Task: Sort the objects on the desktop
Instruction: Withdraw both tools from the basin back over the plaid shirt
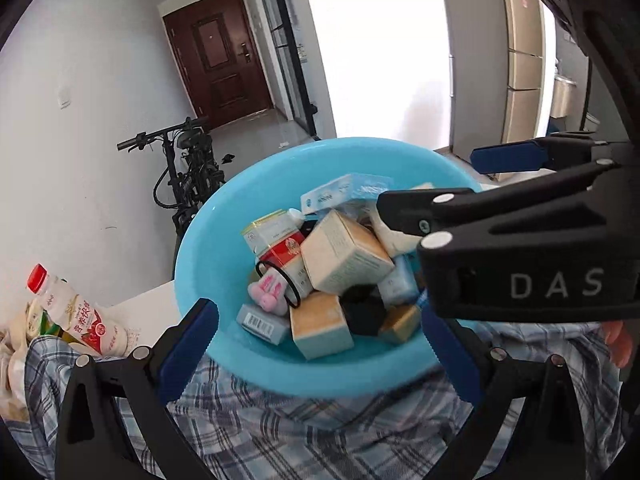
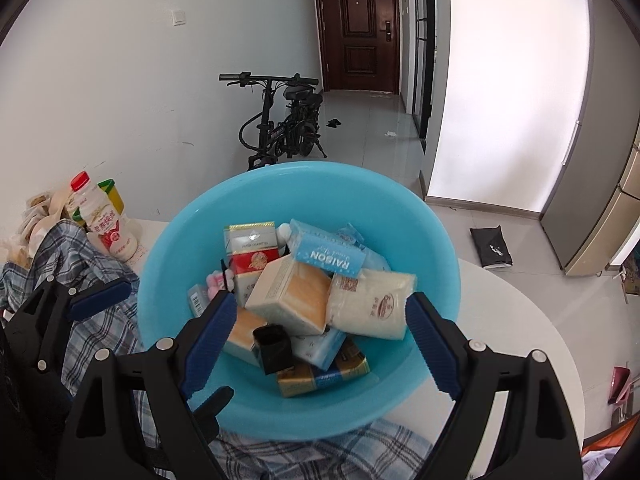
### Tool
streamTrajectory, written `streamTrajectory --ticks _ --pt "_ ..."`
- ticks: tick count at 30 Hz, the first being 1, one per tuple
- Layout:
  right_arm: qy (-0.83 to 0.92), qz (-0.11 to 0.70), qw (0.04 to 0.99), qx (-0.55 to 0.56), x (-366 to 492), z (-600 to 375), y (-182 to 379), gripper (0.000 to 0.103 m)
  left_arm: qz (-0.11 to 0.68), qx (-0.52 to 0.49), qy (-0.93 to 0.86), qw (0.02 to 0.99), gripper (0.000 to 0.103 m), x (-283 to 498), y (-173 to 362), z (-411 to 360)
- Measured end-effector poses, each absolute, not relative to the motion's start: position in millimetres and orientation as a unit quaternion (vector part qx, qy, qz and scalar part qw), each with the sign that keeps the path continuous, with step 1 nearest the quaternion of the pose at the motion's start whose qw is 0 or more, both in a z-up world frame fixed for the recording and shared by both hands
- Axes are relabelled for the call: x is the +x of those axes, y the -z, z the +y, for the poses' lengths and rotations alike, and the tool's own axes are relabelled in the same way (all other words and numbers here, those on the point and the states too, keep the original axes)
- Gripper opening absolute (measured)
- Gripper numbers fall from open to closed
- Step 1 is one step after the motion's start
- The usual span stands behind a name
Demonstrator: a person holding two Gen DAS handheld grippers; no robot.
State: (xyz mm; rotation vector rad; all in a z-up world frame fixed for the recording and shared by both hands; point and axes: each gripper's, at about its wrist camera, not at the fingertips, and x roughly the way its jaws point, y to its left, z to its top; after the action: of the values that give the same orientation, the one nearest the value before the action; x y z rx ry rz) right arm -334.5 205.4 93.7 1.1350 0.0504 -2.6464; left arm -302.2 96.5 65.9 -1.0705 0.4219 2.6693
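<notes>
**Blue basin packed full, both claws hanging wide above it**

All eyes on the blue basin (image 2: 280,196), sitting on the white bench (image 2: 512,320) with its near rim over a plaid shirt (image 2: 100,332). It is loaded! On top of the heap, a big cream and orange box (image 2: 292,300) lies tilted across the middle. At the basin's far side a red, white and gold cigarette pack (image 2: 250,248) stands up, and right beside it a light blue RAISON pack (image 2: 326,258) leans on the pile. Toward the basin's right wall sits a white soft packet (image 2: 372,304) with a red stamp. Lower in the heap, a small black box (image 2: 274,346) stands open-topped, with a gold and blue pack (image 2: 322,376) lying nearest the near rim. On the basin's left side, a pink soft thing (image 1: 268,292) with a black hair loop (image 1: 280,282) rests against a barcoded pack (image 1: 262,322).

Beyond the basin's left rim, a red-capped yoghurt drink bottle (image 2: 104,220) stands by a green-lidded yellow container (image 2: 112,194).

Now the hands. The right claw (image 2: 318,340) points down over the basin's near half, fingers spread wide with nothing gripped, the heap showing freely between the blue pads (image 2: 208,336). The left claw (image 1: 320,344) hovers at the basin's near rim, also released, pads clear of everything. In the left view, the right claw crosses in over the basin's right side.
</notes>
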Motion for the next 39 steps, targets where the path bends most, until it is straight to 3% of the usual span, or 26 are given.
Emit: streamTrajectory --ticks 9,16,20,31,35,39 --pt "0.911 0.055 0.154 0.378 -275 201 -93 0.086 0.136 -0.356 -0.916 0.125 0.103 -256 -63 82" --pt "0.914 0.038 0.178 0.362 -223 201 -83 0.086 0.142 -0.346 -0.921 0.110 0.103 -213 -51 67" --pt "0.915 0.046 0.185 0.356 -195 199 -64 0.096 0.115 -0.345 -0.925 0.109 0.103 -186 -42 54" --pt "0.922 0.045 0.200 0.328 -138 196 -37 0.096 0.080 -0.325 -0.935 0.122 0.103 -113 -26 53" --pt "0.937 0.003 0.198 0.286 -121 208 -29 0.103 0.077 -0.308 -0.940 0.121 0.103 -102 -15 54" --pt "0.946 -0.025 0.157 0.283 -119 226 -11 0.103 0.068 -0.273 -0.953 0.109 0.103 -95 -9 50"
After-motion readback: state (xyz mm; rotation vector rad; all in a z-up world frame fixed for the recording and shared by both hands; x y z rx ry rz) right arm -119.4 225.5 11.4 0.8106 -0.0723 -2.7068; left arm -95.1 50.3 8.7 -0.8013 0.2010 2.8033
